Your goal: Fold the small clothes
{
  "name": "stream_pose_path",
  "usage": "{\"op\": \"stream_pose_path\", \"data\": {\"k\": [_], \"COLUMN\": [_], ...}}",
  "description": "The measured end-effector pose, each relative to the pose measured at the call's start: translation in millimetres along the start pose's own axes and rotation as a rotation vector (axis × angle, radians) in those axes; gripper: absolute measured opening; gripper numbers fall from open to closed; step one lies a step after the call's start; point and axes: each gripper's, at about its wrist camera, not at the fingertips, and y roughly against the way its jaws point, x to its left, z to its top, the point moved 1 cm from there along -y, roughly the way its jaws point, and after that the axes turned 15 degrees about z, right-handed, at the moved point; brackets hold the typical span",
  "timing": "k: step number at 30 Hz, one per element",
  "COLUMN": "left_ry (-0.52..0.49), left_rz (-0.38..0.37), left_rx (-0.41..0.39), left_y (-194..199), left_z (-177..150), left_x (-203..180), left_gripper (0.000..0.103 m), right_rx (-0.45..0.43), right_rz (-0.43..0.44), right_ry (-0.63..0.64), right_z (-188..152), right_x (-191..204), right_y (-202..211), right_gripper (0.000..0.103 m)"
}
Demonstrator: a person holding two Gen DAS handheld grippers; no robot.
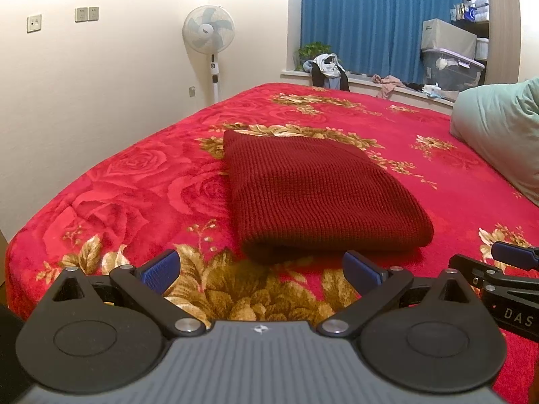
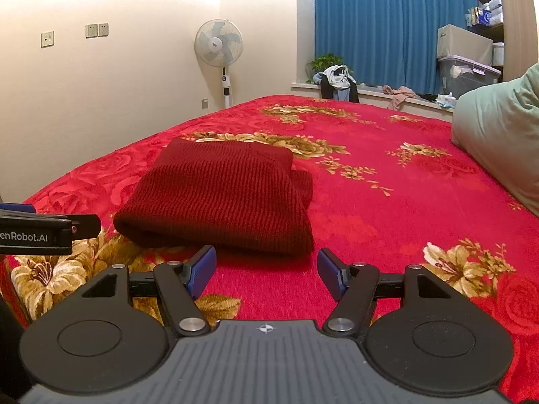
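Dark red knit garment lies folded into a compact rectangle on the bed, on a red blanket w/ gold flower print. Rounded fold edge faces the cameras; ribbed knit visible on top. In the right wrist view the garment shows a second layer stepped back at its far right corner. Left gripper: fingers spread wide apart, nothing between them, blue pads exposed, positioned just short of garment's near edge, not touching it. Right gripper: fingers likewise apart, empty, just short of garment's near right corner, no contact. Each gripper appears at the edge of the other's view, side by side, near but apart. Both sit low over the blanket; whether they rest on it, cannot tell. Pale green pillow at right side of bed, well apart from garment. Background: white standing fan against wall, blue curtain over window ledge, loose clothes heaped on ledge beside a small plant, lidded storage bin and shelves at far right. Wall sockets at upper left.
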Motion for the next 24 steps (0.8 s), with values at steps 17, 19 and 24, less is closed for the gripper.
{"op": "stream_pose_path", "data": {"k": [17, 19, 24], "left_ry": [-0.013, -0.012, -0.013], "left_rz": [-0.008, -0.008, -0.009], "left_rx": [-0.001, 0.000, 0.000], "left_y": [-2.5, -2.5, -2.8], "left_z": [-3.0, -3.0, -3.1], "left_x": [0.4, 0.2, 0.1], "left_gripper": [0.103, 0.103, 0.103], "right_rx": [0.009, 0.011, 0.011], "right_rz": [0.002, 0.004, 0.005], "right_ry": [-0.003, -0.003, -0.005], "right_z": [0.6, 0.7, 0.9], "right_x": [-0.4, -0.7, -0.7], "right_y": [-3.8, -3.8, -4.1], "right_gripper": [0.069, 0.069, 0.069]}}
